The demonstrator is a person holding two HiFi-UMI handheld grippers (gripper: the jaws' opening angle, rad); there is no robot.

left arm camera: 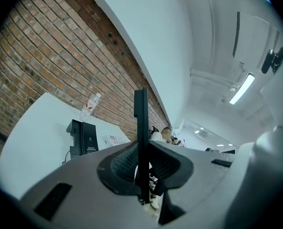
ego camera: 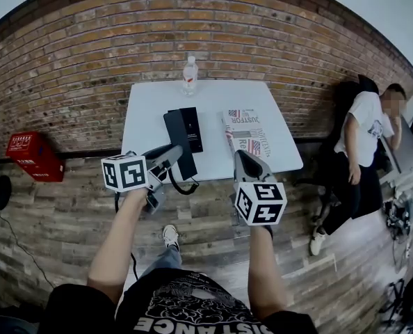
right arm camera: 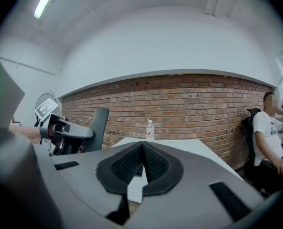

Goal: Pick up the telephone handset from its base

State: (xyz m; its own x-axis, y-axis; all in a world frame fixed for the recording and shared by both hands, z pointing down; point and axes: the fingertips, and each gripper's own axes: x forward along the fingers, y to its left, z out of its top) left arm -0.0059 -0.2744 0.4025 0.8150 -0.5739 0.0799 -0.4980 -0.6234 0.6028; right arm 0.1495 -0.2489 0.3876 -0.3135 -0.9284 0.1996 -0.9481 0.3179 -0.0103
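A flat black telephone handset (ego camera: 181,145) is clamped in my left gripper (ego camera: 172,155), off its base, over the table's near edge. In the left gripper view the handset (left arm camera: 141,113) stands edge-on between the pads, which press on both its sides. The black base (ego camera: 191,127) stays on the white table (ego camera: 151,110), and its curled cord (ego camera: 183,186) hangs below the edge. The base (left arm camera: 82,137) also shows in the left gripper view. My right gripper (ego camera: 243,157) hovers to the right, its jaws together with nothing in them. In the right gripper view the handset (right arm camera: 99,123) rises at the left.
A water bottle (ego camera: 190,75) stands at the table's far edge before the brick wall. A printed paper (ego camera: 247,132) lies right of the base. A red crate (ego camera: 33,156) sits on the floor at left. A person (ego camera: 363,152) sits on a chair at right.
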